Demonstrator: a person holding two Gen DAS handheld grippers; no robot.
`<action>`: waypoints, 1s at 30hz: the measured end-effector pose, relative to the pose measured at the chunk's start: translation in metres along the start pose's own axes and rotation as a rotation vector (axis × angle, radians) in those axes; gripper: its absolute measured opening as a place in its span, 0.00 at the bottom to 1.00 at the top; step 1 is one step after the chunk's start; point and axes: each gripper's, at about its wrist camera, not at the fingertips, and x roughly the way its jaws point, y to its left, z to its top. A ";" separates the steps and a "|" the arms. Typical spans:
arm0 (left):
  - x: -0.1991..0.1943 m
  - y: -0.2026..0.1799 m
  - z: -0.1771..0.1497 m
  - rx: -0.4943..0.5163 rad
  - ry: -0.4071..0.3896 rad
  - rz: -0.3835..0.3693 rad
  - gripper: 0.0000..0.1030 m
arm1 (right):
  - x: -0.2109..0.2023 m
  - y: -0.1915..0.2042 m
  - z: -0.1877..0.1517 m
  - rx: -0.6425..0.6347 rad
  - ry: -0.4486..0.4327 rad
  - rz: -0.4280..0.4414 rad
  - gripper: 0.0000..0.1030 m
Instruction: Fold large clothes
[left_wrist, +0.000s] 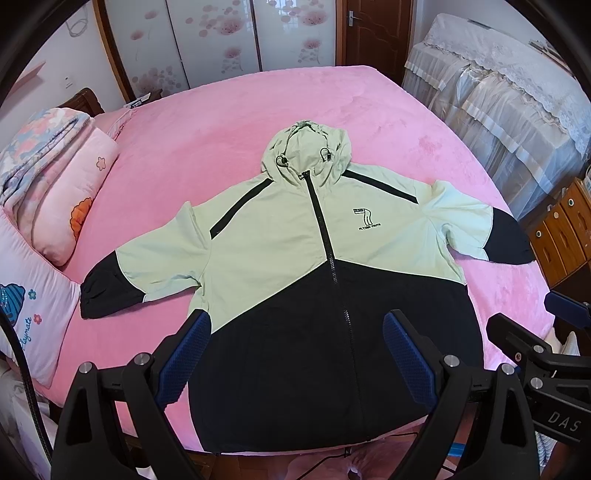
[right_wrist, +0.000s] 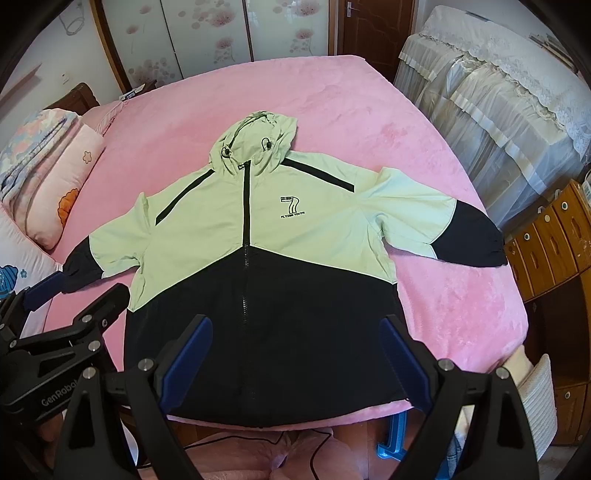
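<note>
A hooded jacket (left_wrist: 280, 236), pale green above and black below, lies flat and zipped, front up, on the pink bed (left_wrist: 229, 122). Its hood points away and both sleeves are spread out to the sides. It also shows in the right wrist view (right_wrist: 207, 229). My left gripper (left_wrist: 295, 332) is open and empty, held above the jacket's black hem. My right gripper (right_wrist: 295, 336) is open and empty too, above the hem further right. Each gripper shows at the edge of the other's view.
Folded quilts and pillows (left_wrist: 55, 177) lie along the bed's left side. A lace-covered piece of furniture (left_wrist: 509, 96) and a wooden drawer cabinet (left_wrist: 565, 229) stand to the right. Wardrobe doors (left_wrist: 221, 40) and a door are behind. A blue stool (right_wrist: 395, 435) is by the bed's near edge.
</note>
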 end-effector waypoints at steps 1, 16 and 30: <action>0.000 0.000 0.000 0.000 0.000 0.000 0.91 | 0.000 0.001 0.000 0.002 0.001 0.001 0.89; 0.005 0.008 0.005 0.015 0.005 -0.027 0.91 | 0.001 0.007 -0.005 0.040 -0.002 0.013 0.89; 0.010 0.009 0.006 0.023 0.016 -0.046 0.91 | -0.004 0.003 -0.005 0.070 -0.014 0.012 0.89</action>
